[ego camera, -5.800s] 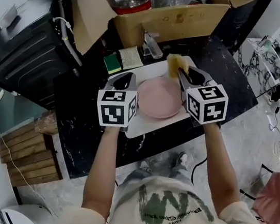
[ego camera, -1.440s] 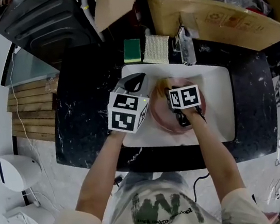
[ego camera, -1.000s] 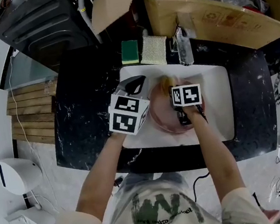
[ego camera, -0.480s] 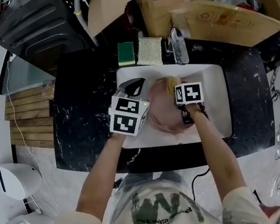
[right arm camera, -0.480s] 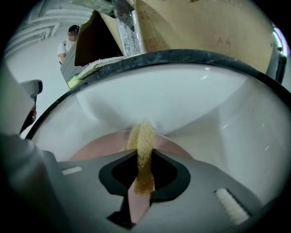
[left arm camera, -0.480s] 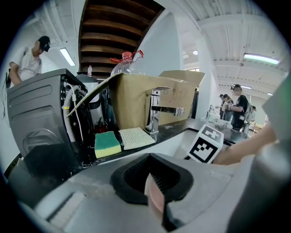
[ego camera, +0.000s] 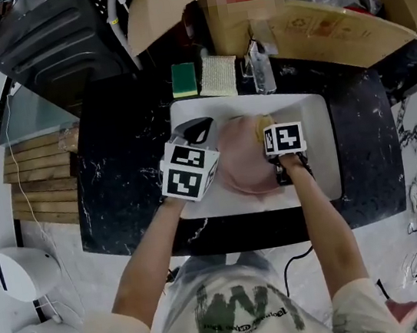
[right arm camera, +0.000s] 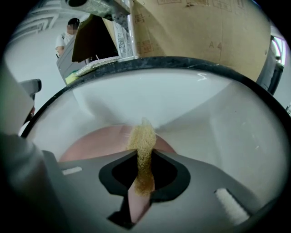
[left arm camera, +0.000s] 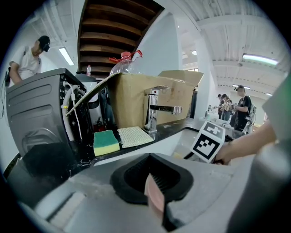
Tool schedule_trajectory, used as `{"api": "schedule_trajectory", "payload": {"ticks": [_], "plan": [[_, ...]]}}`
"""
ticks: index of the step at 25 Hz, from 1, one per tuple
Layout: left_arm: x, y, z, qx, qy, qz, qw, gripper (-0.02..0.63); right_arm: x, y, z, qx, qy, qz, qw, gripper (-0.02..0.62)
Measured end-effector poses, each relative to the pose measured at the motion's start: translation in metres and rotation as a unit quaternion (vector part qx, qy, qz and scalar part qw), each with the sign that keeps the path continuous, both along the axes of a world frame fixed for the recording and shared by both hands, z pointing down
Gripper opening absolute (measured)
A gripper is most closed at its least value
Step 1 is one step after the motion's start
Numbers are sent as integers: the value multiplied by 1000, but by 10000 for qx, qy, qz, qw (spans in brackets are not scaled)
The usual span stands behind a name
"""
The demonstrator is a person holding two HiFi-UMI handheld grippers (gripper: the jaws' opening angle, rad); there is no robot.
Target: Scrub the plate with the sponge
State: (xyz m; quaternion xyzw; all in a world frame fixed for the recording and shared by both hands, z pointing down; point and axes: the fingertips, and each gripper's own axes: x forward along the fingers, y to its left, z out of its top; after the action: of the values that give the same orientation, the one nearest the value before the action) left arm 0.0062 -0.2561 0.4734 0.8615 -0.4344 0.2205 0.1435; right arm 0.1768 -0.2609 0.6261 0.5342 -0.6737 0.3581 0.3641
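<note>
Head view shows your left tool (ego camera: 199, 130) pinching the plate's (ego camera: 244, 170) rim in the sink (ego camera: 314, 119). Your right tool (ego camera: 268, 131) clamps the sponge (right arm camera: 142, 154) at the plate's far right edge.

Black-and-white square coded markers are being shown on the cube (ego camera: 188, 172) of the left gripper (ego camera: 196, 129) and on the cube (ego camera: 283, 138) of the right gripper (ego camera: 266, 128); no letters or numbers are being carried by them. On the cardboard box (right arm camera: 204, 32), what looks like "A 4" is being seen faintly in the right gripper view, while the printed lines elsewhere on it are being rendered too small and blurred to be read. On the person's shirt (ego camera: 246, 315), a large green W-like graphic is being displayed, with a line of small print under it that cannot be made out.
</note>
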Motion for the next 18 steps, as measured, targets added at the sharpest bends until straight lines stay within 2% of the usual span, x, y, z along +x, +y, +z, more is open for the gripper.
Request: {"api": "schedule_trajectory", "payload": {"ticks": [18], "plan": [[8, 8, -10, 120, 141, 173, 9997, 2, 42, 29, -13, -274, 448, 275, 9982, 63]]}}
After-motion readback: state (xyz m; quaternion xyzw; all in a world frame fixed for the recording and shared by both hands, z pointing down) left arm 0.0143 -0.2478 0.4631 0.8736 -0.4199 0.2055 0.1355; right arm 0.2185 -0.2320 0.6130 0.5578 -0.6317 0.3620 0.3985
